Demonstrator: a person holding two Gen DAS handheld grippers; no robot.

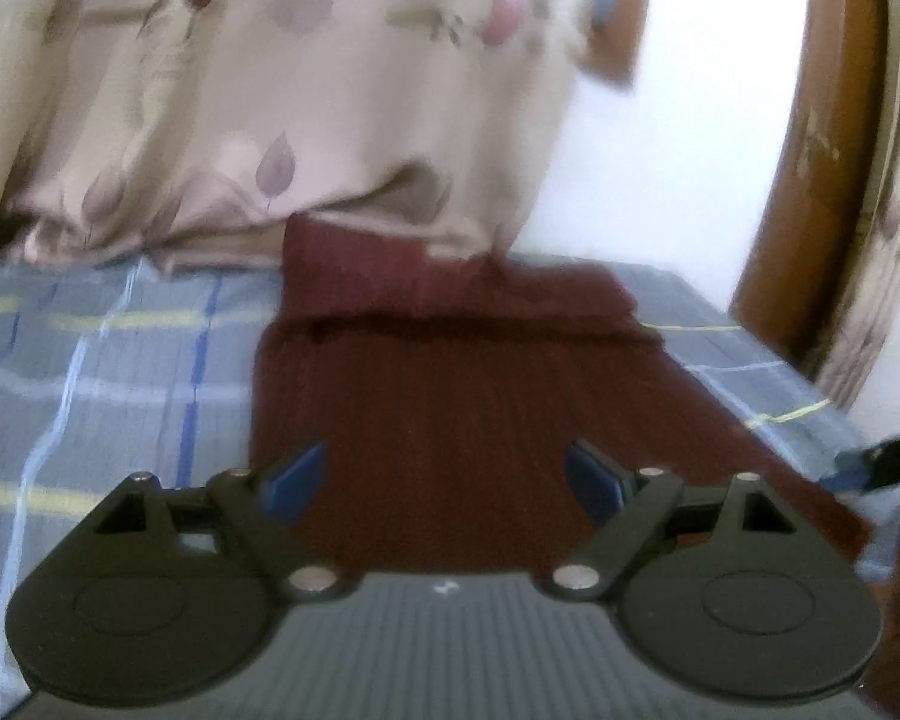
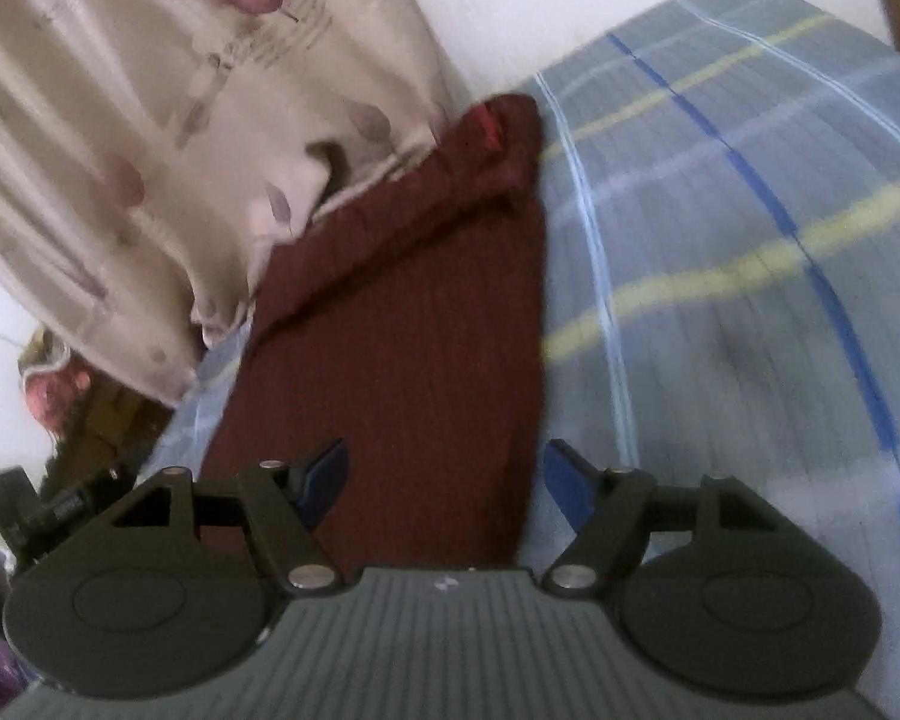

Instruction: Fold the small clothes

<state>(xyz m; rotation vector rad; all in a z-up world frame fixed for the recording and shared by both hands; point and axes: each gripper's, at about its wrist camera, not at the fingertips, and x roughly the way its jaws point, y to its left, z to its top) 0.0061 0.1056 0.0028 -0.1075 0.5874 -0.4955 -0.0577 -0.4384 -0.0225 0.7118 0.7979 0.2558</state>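
A dark maroon ribbed garment [image 1: 450, 396] lies flat on a blue plaid bedsheet [image 1: 108, 372], its far part folded over with a crease across it. My left gripper [image 1: 444, 480] is open and empty, hovering over the garment's near part. In the right wrist view the same garment [image 2: 414, 330] runs away from me with a red tag [image 2: 489, 123] at its far end. My right gripper [image 2: 444, 477] is open and empty over the garment's near right edge, its right fingertip [image 2: 564, 480] over the sheet [image 2: 750, 300].
A beige floral curtain [image 1: 240, 90] hangs behind the bed and drapes onto the garment's far edge; it also shows in the right wrist view [image 2: 150, 138]. A brown wooden frame [image 1: 810, 180] stands at the right. A white wall [image 1: 690, 120] is behind.
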